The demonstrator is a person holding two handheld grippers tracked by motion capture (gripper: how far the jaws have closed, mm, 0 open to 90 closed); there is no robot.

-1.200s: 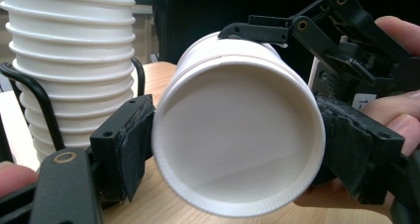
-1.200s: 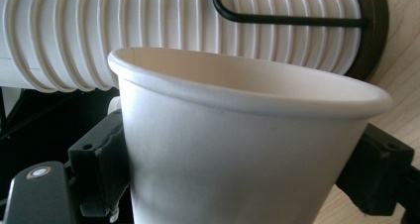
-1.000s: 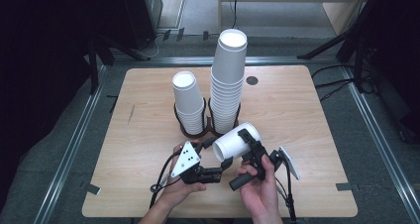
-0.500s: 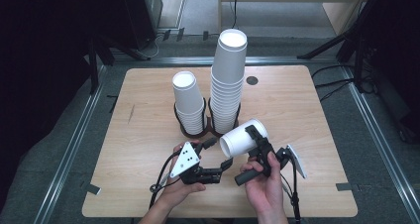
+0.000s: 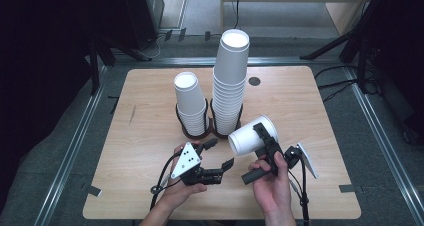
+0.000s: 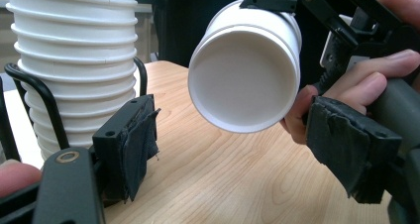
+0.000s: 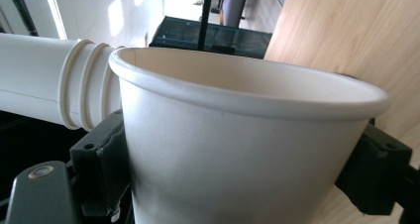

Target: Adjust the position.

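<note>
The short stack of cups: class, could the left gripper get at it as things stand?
Probably yes. The left gripper has open, empty jaws, and bare table lies between it and the short stack. The cup in the right gripper is off to one side.

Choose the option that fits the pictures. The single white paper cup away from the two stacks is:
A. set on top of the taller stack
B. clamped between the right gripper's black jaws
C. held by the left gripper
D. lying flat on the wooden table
B: the right gripper has its jaws pressed on both sides of the white paper cup, holding it tipped above the wooden table.
</note>
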